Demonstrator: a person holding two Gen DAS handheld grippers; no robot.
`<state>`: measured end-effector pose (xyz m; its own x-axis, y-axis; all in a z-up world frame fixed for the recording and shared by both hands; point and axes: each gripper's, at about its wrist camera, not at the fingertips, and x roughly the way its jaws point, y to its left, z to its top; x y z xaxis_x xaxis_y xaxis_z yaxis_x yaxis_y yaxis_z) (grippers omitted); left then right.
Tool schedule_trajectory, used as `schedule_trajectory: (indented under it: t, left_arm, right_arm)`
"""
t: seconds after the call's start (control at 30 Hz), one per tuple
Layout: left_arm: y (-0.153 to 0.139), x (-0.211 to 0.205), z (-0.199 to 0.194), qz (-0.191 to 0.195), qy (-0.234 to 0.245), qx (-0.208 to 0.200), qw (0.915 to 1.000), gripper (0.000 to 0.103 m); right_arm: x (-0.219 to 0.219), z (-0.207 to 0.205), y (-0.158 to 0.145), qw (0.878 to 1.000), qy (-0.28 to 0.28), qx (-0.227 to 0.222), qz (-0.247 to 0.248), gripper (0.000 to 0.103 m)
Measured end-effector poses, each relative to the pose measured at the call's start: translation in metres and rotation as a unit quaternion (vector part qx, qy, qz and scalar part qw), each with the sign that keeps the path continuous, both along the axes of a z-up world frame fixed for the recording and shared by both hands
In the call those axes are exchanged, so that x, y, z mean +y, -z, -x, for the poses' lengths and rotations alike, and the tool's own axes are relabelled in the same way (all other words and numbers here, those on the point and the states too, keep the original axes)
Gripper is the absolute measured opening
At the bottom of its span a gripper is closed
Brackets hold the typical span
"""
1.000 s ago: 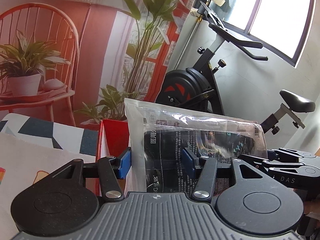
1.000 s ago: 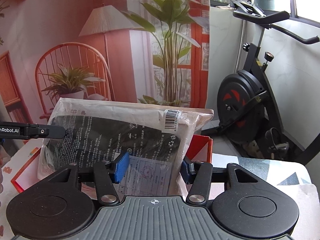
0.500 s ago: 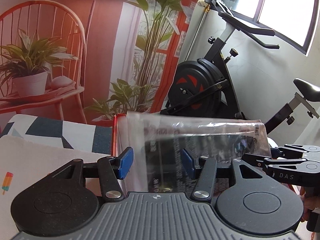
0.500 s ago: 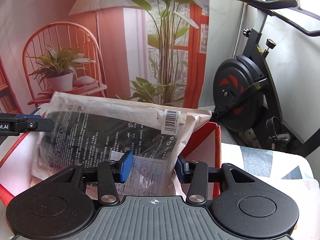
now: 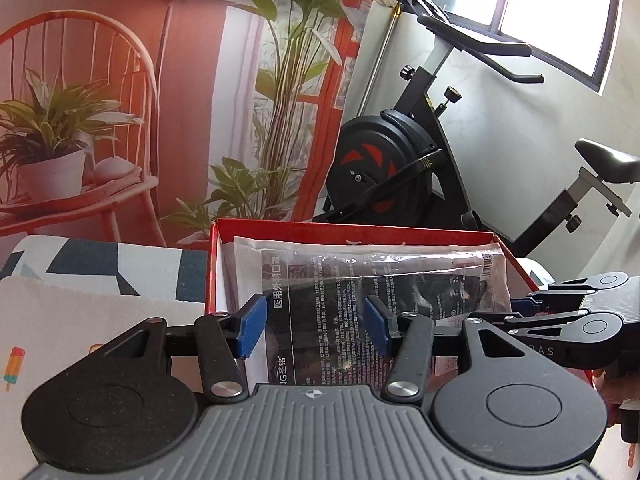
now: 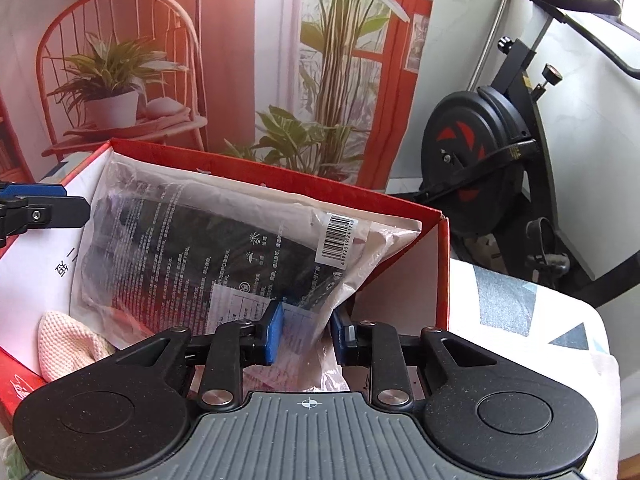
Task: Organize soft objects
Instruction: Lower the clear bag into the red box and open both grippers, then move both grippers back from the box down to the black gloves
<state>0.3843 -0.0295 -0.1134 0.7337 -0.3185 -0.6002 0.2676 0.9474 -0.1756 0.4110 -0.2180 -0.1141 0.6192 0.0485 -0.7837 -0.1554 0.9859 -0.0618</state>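
A clear plastic bag of black masks [image 6: 208, 240] lies tilted inside the red cardboard box [image 6: 280, 174], its barcode corner against the right wall. My right gripper [image 6: 306, 330] is closing; its blue pads pinch the bag's crumpled near corner. From the left wrist view the bag [image 5: 380, 280] lies flat in the box [image 5: 352, 227], and the right gripper [image 5: 520, 306] clamps its right edge. My left gripper [image 5: 314, 328] hovers over the bag's near left part, open, its pads pressing nothing. The left fingertips [image 6: 44, 210] show by the bag's left edge.
A pink knitted cloth [image 6: 68, 344] and a white printed sheet [image 6: 36, 276] also lie in the box. The box stands on a patterned tablecloth [image 6: 520, 304]. Behind are a printed backdrop and an exercise bike [image 5: 384, 168]. A hand [image 5: 624, 392] shows at the right edge.
The bag came down from upright above the box to lying inside it. Both grippers tipped down with it, and the right jaws narrowed onto its corner.
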Motion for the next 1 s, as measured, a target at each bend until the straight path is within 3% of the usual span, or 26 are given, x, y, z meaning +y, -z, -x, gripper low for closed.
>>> schedule_trajectory:
  t: [0.17, 0.33, 0.57, 0.67, 0.73, 0.83, 1.0]
  left_arm:
    - [-0.005, 0.002, 0.007, -0.013, 0.005, -0.009, 0.9999, 0.056]
    - [-0.016, 0.006, 0.021, -0.013, 0.003, -0.019, 0.9997, 0.057]
    - [-0.030, 0.013, 0.054, -0.021, -0.001, -0.033, 0.9992, 0.059]
    - [-0.034, 0.018, 0.070, -0.026, -0.004, -0.039, 0.9989, 0.067]
    - [-0.036, 0.022, 0.082, -0.024, -0.009, -0.041, 0.9988, 0.079]
    - [-0.038, 0.028, 0.099, -0.017, -0.019, -0.047, 0.9986, 0.096]
    - [-0.037, 0.034, 0.121, -0.030, -0.029, -0.046, 0.9981, 0.100]
  right_arm:
    - [-0.006, 0.013, -0.010, 0.999, 0.004, -0.030, -0.017, 0.031]
    - [-0.006, 0.031, -0.027, 0.998, 0.004, -0.055, -0.019, 0.054]
    - [-0.007, 0.068, -0.048, 0.996, 0.023, -0.078, -0.029, 0.079]
    - [-0.007, 0.088, -0.056, 0.995, 0.033, -0.091, -0.035, 0.092]
    - [-0.008, 0.101, -0.060, 0.994, 0.039, -0.098, -0.041, 0.100]
    - [-0.006, 0.120, -0.064, 0.992, 0.042, -0.112, -0.051, 0.102]
    - [0.001, 0.148, -0.065, 0.990, 0.050, -0.121, -0.053, 0.102]
